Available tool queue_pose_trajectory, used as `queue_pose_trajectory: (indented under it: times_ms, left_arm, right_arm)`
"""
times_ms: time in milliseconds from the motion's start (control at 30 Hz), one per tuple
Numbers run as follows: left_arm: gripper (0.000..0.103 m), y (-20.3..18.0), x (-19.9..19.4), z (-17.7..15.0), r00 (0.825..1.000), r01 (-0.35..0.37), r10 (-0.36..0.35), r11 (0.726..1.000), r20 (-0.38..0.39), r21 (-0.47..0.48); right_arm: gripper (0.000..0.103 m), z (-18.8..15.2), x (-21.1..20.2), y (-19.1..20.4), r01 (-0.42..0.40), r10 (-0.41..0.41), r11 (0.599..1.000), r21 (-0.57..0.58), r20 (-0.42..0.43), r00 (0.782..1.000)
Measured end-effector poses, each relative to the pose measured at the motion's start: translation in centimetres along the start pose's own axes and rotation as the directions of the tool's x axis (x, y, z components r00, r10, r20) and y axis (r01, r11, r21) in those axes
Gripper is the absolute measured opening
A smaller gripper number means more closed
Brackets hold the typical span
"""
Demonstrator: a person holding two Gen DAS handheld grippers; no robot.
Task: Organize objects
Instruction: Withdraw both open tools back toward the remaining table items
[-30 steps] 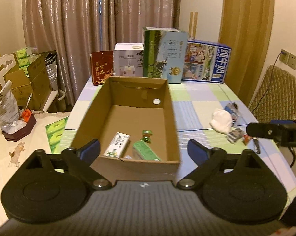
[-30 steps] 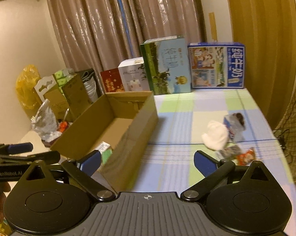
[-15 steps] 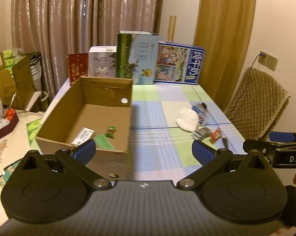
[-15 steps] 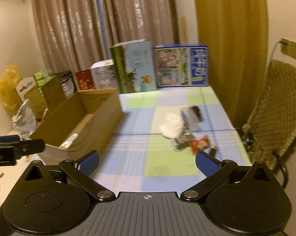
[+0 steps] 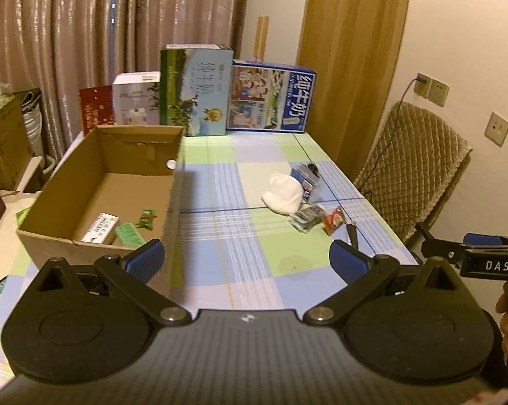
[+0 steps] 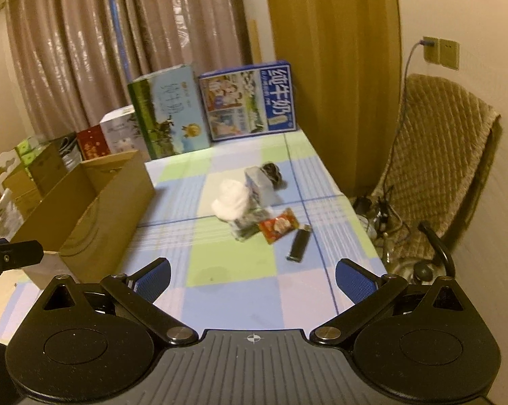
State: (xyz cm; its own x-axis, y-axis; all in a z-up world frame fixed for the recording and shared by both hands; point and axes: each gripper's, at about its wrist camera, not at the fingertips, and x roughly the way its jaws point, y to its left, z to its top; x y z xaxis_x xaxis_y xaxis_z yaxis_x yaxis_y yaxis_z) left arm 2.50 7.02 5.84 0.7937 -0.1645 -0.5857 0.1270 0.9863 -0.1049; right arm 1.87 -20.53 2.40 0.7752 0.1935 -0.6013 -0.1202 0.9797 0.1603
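At the far left of the checked blue-and-green counter (image 5: 240, 249) sits the open brown cardboard box (image 5: 95, 182). A white-labelled small carton (image 5: 100, 227), a flat green packet (image 5: 129, 234) and a small green sweet wrapper (image 5: 146, 216) already lie on its floor near the front wall. A second ago the left gripper (image 5: 245, 261) looked straight down into this box; now the box has slid to the left of its view, and the bare cloth lies ahead of it. Its blue pads stand wide apart with nothing between them, so whatever it carried has been let go.

Moving right, the loose things waiting to be sorted lie in a cluster past the middle of the counter: a crumpled white cloth (image 6: 232, 199), a small pale blue carton (image 6: 259, 180) just behind it, a silvery-green foil packet (image 6: 247, 224), a red snack sachet (image 6: 277, 226) and a slim black lighter (image 6: 298, 244) nearest the right edge. The right gripper (image 6: 252, 281) has swung round from the box to face this pile squarely, its jaws also spread and empty.

I judge one drop is finished and the next pick is starting, most likely from the near end of the pile.

Beyond the right edge stands a quilted tan chair (image 6: 439, 155).
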Motion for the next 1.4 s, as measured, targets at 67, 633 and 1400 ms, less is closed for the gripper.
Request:
queue_pose_trajectory:
  times_ms: [67, 633, 1400]
  left_arm:
    - [0.102, -0.5, 0.6, -0.2, 1.000, 0.007, -0.007, 1.000, -0.010, 0.002]
    - [0.102, -3.4, 4.1, -1.1, 0.996, 0.051, -0.048, 0.998, -0.071, 0.038]
    - [0.102, -4.6, 8.7, -1.1, 0.988, 0.085, -0.076, 0.994, -0.135, 0.066]
  right_arm:
    - [0.101, -0.2, 0.1, -0.4, 0.005, -0.005, 1.000, 0.005, -0.008, 1.000]
    - [0.101, -1.1, 1.2, -2.6, 0.020, -0.018, 0.998, 0.056, -0.032, 0.999]
    - [0.101, -1.7, 4.8, -3.9, 0.069, -0.061, 0.995, 0.072, -0.108, 0.992]
